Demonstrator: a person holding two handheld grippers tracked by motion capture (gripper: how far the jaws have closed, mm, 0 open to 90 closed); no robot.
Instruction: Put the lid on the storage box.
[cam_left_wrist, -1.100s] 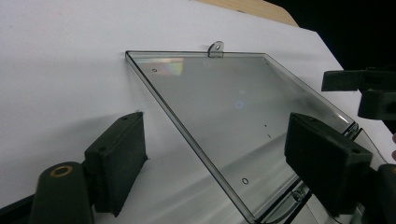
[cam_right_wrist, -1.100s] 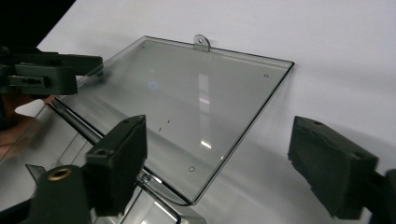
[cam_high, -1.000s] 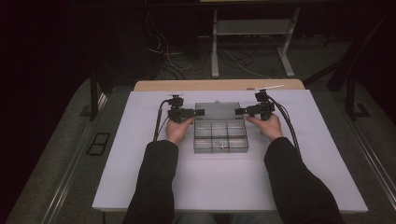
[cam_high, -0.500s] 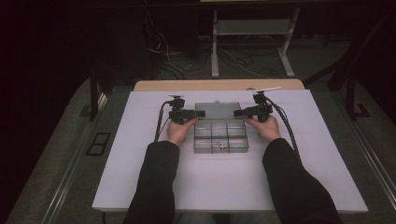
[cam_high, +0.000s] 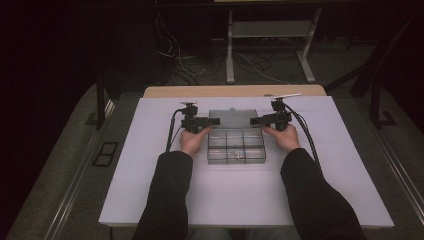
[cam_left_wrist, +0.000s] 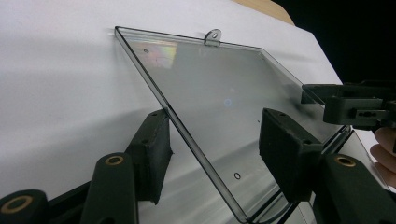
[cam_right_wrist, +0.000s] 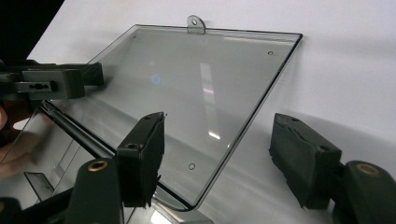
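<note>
On the white counter (cam_high: 150, 200) lies a clear compartment box (cam_high: 236, 148), its lid (cam_left_wrist: 219, 93) swung open. Left gripper (cam_high: 212, 121) and right gripper (cam_high: 256, 120) straddle the lid's side edges; both have just been closing, pads not yet pressing.

The box (cam_high: 236, 145) is clear smoky-grey plastic, and its lid (cam_left_wrist: 219, 98) is see-through with a faint rainbow sheen near one corner. It stands on a plain white board (cam_high: 150, 190) with a tan wooden edge behind, and both sleeves (cam_high: 167, 200) are black. The left gripper (cam_high: 214, 121) and right gripper (cam_high: 255, 120) are matte black, with brass-coloured rings at the jaw joints.
</note>
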